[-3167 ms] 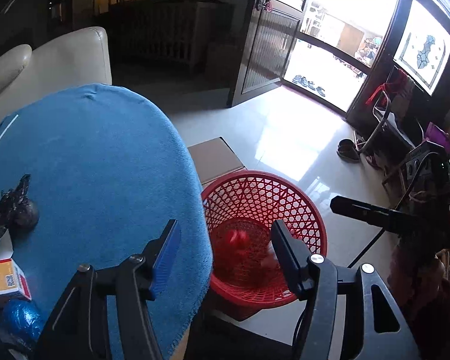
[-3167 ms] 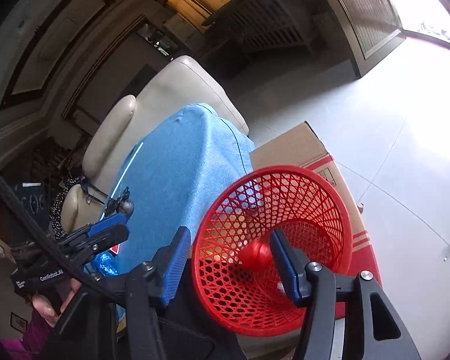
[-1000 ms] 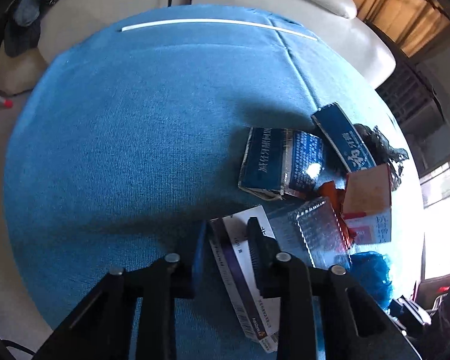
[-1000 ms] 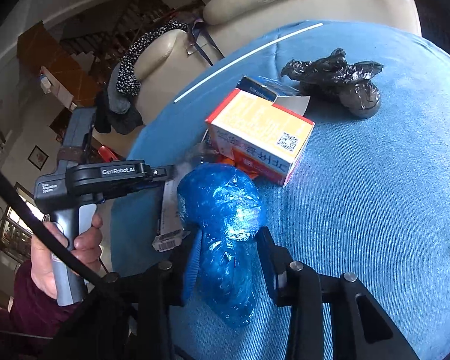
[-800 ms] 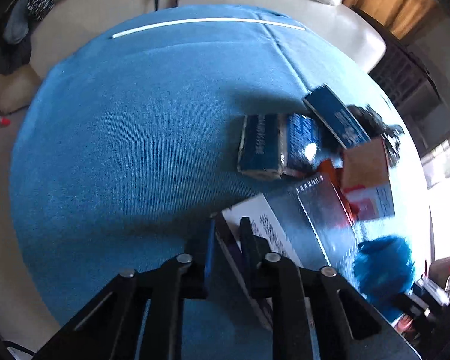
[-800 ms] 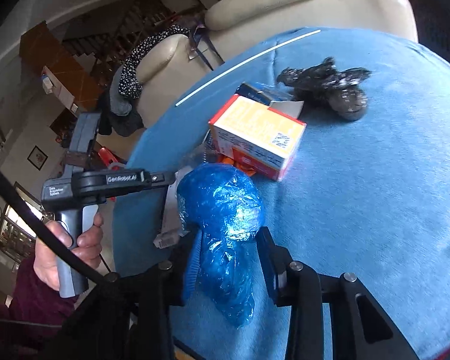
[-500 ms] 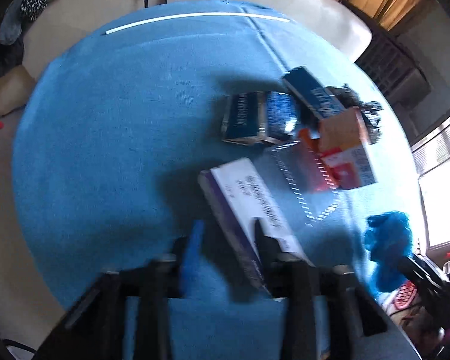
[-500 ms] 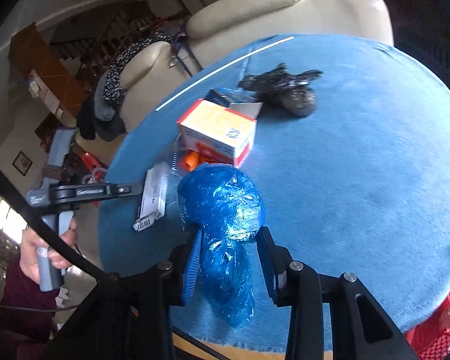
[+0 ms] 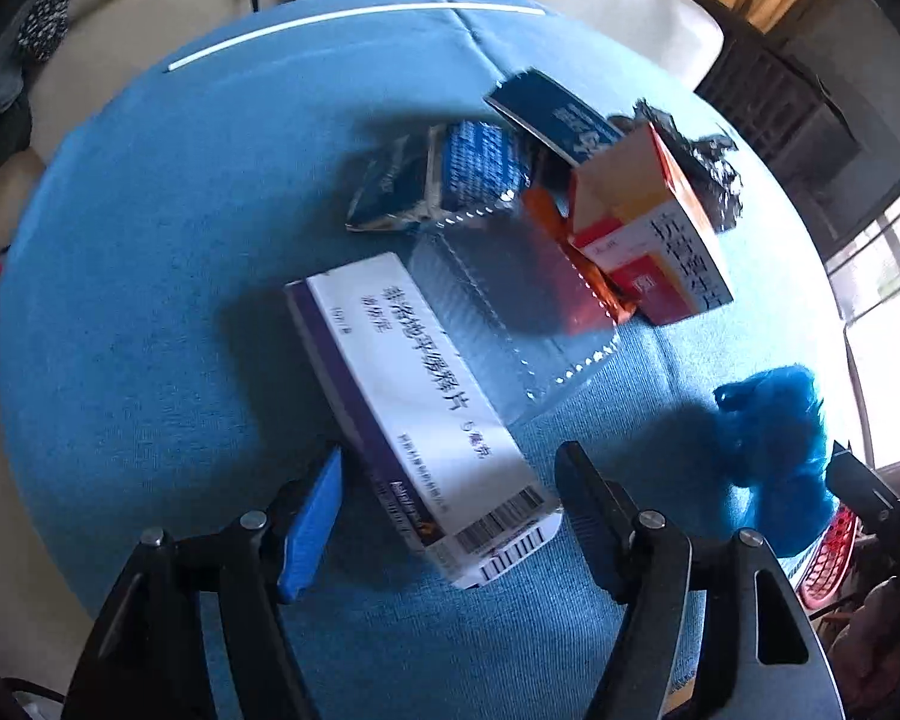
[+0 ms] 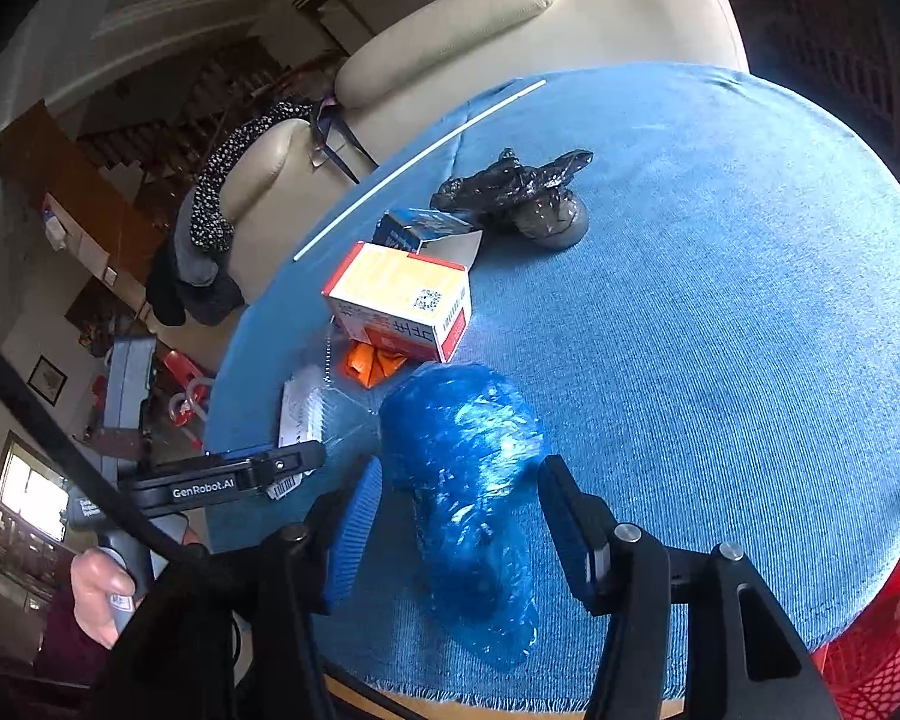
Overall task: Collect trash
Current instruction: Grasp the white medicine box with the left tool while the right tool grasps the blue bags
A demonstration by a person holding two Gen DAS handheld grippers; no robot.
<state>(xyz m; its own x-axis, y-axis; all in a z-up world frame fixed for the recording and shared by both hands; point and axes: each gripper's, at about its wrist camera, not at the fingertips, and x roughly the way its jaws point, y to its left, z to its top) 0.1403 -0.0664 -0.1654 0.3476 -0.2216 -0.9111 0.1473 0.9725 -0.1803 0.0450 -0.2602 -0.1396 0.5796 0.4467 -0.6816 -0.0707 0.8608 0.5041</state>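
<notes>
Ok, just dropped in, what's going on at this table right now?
A person is clearing trash off a round table under a blue cloth, with a claw in each hand. The left claw is opening around a white and purple carton, its pads off it. The right claw is opening too, with a crumpled blue plastic bag between its fingers. An orange and white box, a black bag and other wrappers lie on the cloth. A red basket sits at the table's edge.

Matt woven blue tablecloth (image 10: 720, 300); crinkly glossy blue plastic bag (image 10: 468, 480); smooth cardboard box (image 9: 414, 396).
</notes>
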